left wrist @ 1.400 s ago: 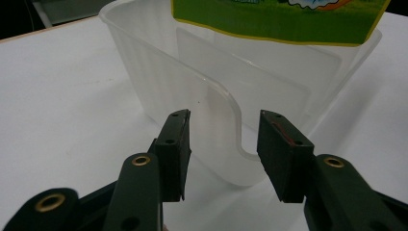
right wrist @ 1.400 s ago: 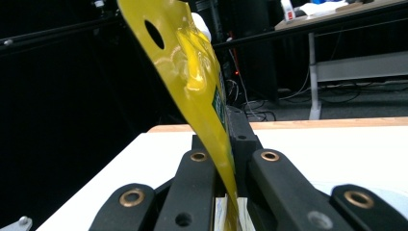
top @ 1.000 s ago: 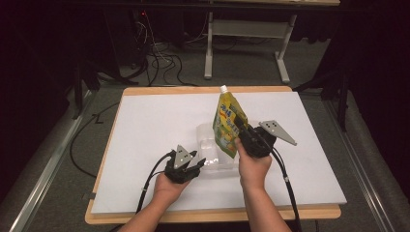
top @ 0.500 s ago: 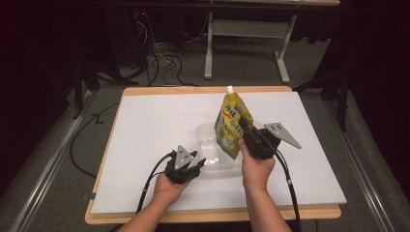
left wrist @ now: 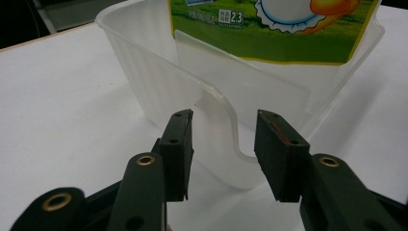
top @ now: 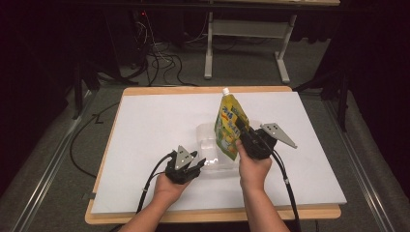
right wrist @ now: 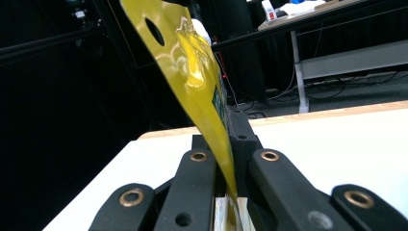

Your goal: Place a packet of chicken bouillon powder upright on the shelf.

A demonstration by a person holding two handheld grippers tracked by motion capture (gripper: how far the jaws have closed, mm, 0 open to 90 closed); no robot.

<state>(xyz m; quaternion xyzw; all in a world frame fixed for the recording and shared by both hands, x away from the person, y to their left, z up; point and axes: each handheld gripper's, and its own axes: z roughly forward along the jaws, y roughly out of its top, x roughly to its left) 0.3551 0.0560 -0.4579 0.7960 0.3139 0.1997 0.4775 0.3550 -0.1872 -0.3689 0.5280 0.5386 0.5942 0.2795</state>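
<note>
A yellow-green spouted drink pouch stands upright with its bottom edge inside a clear plastic container on the white table top. My right gripper is shut on the pouch's right edge; in the right gripper view the pouch rises from between the closed jaws of the right gripper. My left gripper is at the container's near end. In the left gripper view the left gripper has its pads on either side of the container's narrow curved end, and the pouch hangs just above.
The white board lies on a wooden table with bare room to the left, right and back. Cables trail from both grippers over the near edge. Behind the table are a desk frame and floor cables.
</note>
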